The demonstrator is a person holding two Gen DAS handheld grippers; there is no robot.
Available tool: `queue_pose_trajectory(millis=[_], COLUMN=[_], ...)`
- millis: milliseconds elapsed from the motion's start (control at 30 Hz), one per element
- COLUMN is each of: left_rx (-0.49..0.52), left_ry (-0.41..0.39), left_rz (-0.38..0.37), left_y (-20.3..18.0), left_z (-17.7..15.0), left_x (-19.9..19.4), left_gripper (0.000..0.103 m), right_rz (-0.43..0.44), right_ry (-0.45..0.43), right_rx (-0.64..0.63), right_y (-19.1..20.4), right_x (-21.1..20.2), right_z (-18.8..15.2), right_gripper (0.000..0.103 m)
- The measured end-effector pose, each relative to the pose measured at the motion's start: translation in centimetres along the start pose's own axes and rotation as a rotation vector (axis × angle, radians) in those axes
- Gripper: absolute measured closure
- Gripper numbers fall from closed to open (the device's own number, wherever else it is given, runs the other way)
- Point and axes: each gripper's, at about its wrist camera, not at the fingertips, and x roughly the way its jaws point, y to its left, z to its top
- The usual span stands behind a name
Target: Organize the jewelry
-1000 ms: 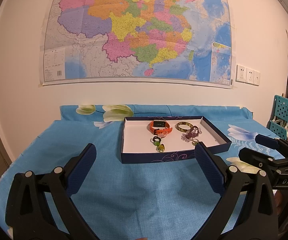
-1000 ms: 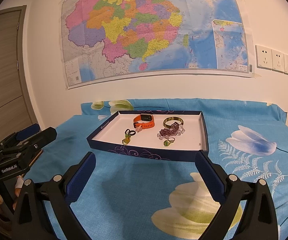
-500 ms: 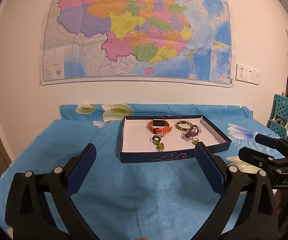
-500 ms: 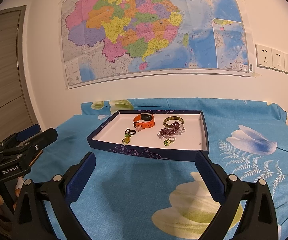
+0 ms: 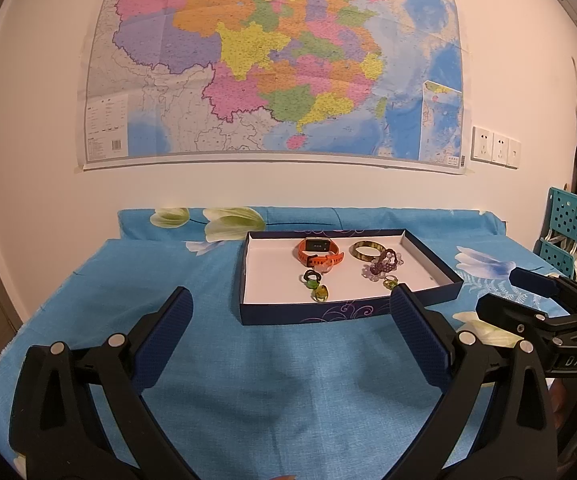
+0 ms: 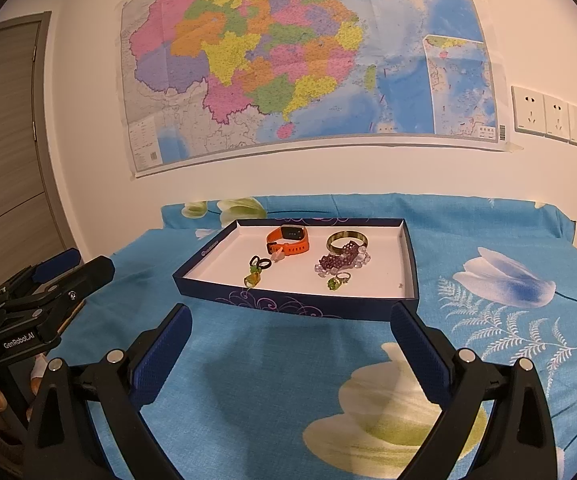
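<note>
Both the left hand-held gripper and right hand-held gripper hover wide open, empty, before the tray; inside (white-lined) lie an orange watch, bangle, beaded bracelet and rings.

Matt woven blue tablecloth; cardboard tray, white matt inside; rubbery orange watch strap; glossy bangle; shiny glass beads; glossy paper map.

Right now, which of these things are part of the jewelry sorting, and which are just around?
Job:
navy tray
orange watch
green bangle
purple bead bracelet
rings
left gripper, open
right gripper, open

Just around:
wall map
floral blue cloth
wall sockets
teal basket
</note>
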Motion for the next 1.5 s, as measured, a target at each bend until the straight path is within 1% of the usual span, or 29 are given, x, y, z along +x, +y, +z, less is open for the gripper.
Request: queue_pose_trajectory(millis=[1067,1300,1400,1467,1500], left_rx=[-0.002,-0.008,-0.006,-0.01,-0.009], left_ry=[0.002,-0.008,0.016,0.04,0.067], left_rz=[0.001,0.001,0.004,0.007,0.003], left_y=[0.0,0.3,0.3,0.5,0.7], left_z=[0.0,-0.1,-0.1,-0.2,-0.2], left_x=[0.1,0.2,0.7,1.2,1.6], left_gripper=[0.006,0.006,0.006,0.006,0.006], right_rz=[0.002,0.0,-0.005,-0.02,-0.04], right_ry=[-0.002,-0.001,0.006,0.037,0.057], right_rx=[0.006,0.005,-0.004,-0.021,-0.028], right_y=[-0.1,-0.1,-0.3,-0.9,-1.5], right_x=[0.0,0.0,0.1,0.5,0.9], right_z=[-0.1,-0.1,0.0,0.1,0.1], right_gripper=[0.007,0.007,0.007,0.007,0.007])
